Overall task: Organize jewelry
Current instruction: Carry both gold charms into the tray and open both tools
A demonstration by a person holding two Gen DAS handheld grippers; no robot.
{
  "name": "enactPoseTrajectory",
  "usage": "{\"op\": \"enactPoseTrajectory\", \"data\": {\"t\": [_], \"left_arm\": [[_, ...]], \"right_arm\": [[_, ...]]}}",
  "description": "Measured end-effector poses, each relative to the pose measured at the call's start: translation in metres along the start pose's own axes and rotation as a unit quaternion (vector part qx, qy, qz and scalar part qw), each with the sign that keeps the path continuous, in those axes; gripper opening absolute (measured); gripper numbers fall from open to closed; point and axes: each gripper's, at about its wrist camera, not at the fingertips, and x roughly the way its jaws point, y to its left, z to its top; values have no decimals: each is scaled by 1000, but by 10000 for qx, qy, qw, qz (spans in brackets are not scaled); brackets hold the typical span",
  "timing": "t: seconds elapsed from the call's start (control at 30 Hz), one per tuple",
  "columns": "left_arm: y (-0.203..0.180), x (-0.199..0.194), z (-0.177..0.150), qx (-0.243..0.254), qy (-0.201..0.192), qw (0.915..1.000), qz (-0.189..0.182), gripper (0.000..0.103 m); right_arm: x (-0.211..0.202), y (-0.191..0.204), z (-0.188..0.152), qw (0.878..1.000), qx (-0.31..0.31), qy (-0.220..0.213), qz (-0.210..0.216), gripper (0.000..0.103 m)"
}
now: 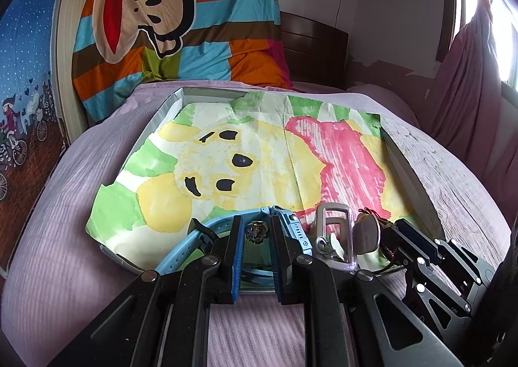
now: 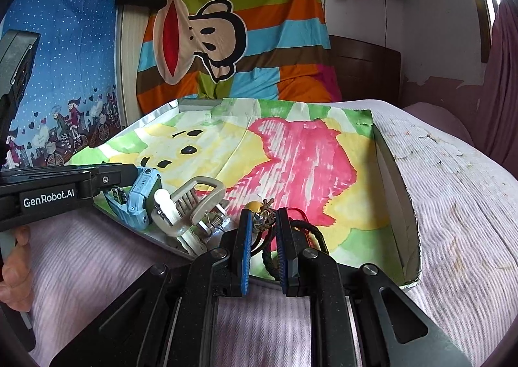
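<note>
A shallow box lined with a painted sheet lies on the bed; it also shows in the right wrist view. At its near edge lie a light blue watch, a cream hair claw clip, and a corded bracelet with metal and yellow beads. My left gripper stands partly open around a small metal bead, beside the watch strap. My right gripper stands partly open around the bracelet's beads; whether the pads touch them I cannot tell.
The box has a raised cardboard wall on the right. A pink ribbed bedspread surrounds it. A striped monkey blanket hangs behind the bed, with a wooden headboard and pink curtain to the right.
</note>
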Motion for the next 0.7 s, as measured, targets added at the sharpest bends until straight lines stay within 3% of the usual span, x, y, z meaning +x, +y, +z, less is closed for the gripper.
{"op": "enactPoseTrajectory", "data": {"t": [0.33,0.5,0.7], "left_arm": [[0,-1,-1,-41,-26,10000,-32,14],[4,-5,-1,-156,-70,9998,-97,15],[4,-9,-1,-161,-193,9996,-126,28]], "right_arm": [[0,0,0,10000,6,-10,3,14],[-2,-1,-1,10000,47,-68,-16,21],[-7,-5,0,9998,129,-172,-41,31]]}}
